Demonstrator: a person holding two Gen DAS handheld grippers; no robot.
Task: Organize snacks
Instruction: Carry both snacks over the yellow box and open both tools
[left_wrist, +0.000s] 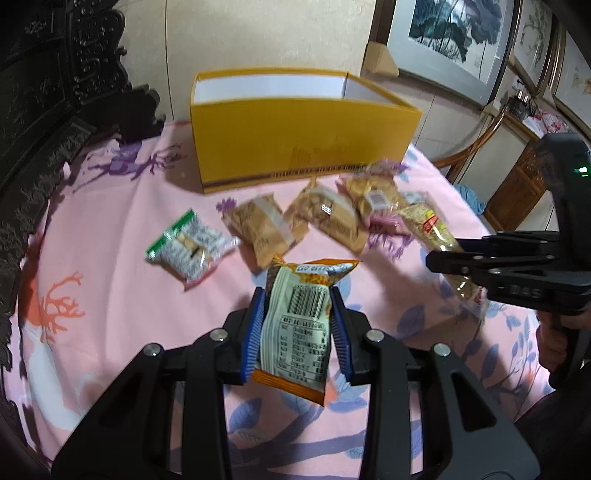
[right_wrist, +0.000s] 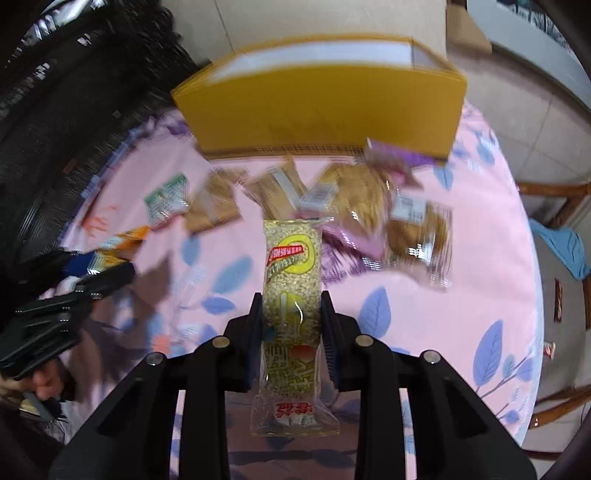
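Observation:
My left gripper (left_wrist: 298, 295) is shut on an orange-and-white snack packet (left_wrist: 299, 328), held above the pink tablecloth. My right gripper (right_wrist: 291, 299) is shut on a long clear packet of puffed grain bar (right_wrist: 291, 295); it also shows at the right of the left wrist view (left_wrist: 439, 258). The open yellow box (left_wrist: 295, 144) stands at the far side of the table, also in the right wrist view (right_wrist: 325, 107). Between box and grippers lie several packets: a green-and-white one (left_wrist: 188, 243), brown ones (left_wrist: 258, 229) and clear cracker bags (right_wrist: 365, 199).
The pink floral tablecloth (left_wrist: 110, 314) covers a round table. Dark carved furniture (left_wrist: 55, 92) stands at the left. Framed pictures (left_wrist: 450, 37) lean on the wall at the right, with wooden chairs (right_wrist: 565, 199) beside the table.

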